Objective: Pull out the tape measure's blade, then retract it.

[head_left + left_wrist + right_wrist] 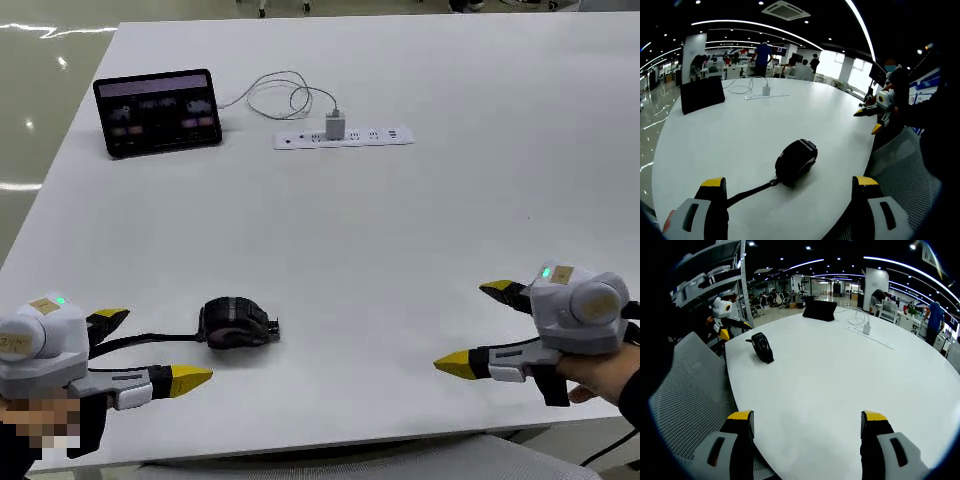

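tape measure: on table, just ahead of left gripper
left gripper: fingers spread, holding nothing
right gripper: fingers spread, well apart from tape measure
head view: tablet, power strip far side
gripper views: mesh chair at table edge

A broad white surface carries everything here. Near its front edge, toward the left, rests a tape measure (the case is black, with a rounded body). A dark strap trails from it leftward along the top. Well apart from it, in the far left part, a dark tablet stands propped with its screen lit. Near the tablet's right a white power strip lies flat with a white charger plugged into it. A thin cable lies in loose loops between the charger and the tablet.
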The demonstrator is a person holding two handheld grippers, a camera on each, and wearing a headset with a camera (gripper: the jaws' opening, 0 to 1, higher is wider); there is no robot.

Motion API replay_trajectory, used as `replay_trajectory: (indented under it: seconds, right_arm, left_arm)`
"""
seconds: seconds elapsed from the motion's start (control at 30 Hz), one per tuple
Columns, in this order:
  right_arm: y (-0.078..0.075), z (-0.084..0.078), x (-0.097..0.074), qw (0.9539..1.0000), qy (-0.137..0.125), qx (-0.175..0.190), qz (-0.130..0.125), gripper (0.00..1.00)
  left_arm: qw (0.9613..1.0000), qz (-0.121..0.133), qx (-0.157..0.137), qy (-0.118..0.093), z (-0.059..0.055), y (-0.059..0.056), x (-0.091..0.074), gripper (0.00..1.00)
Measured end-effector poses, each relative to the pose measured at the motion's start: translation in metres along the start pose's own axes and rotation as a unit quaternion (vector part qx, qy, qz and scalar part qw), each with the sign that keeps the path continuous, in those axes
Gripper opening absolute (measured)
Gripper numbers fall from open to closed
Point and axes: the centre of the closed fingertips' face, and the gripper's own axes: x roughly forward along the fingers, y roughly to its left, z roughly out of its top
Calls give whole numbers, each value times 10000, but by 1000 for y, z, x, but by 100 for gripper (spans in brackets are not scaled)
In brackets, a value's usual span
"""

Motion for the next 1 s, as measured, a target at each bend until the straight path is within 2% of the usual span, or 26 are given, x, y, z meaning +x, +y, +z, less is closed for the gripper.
replay_trajectory:
  seconds: [0.07,0.17,0.23,0.63,0.8,0.87,1.0]
  right_arm:
    - [-2,-2,-7,9999,-23,83,-69,84]
    - [-5,-2,-15,9995,-83,248,-155,87]
    - [-8,-9,-17,9995,-79,238,-197,87]
    - [-5,-13,-18,9993,-8,315,-213,92]
    - [-8,-16,-20,9991,10,360,-225,96]
    - [-9,-16,-21,9989,-21,435,-197,100]
    - [-8,-18,-23,9990,0,402,-178,100]
  left_arm:
    - [9999,22,131,-28,1,1,-2,100]
    - [10000,19,59,74,-3,3,-5,100]
    - [9999,69,77,128,-6,5,-7,100]
    - [9999,52,0,97,-7,9,-13,100]
    - [9998,47,7,181,-8,9,-13,100]
    - [9998,73,57,185,-7,9,-13,100]
    - [9998,78,35,158,-4,10,-14,100]
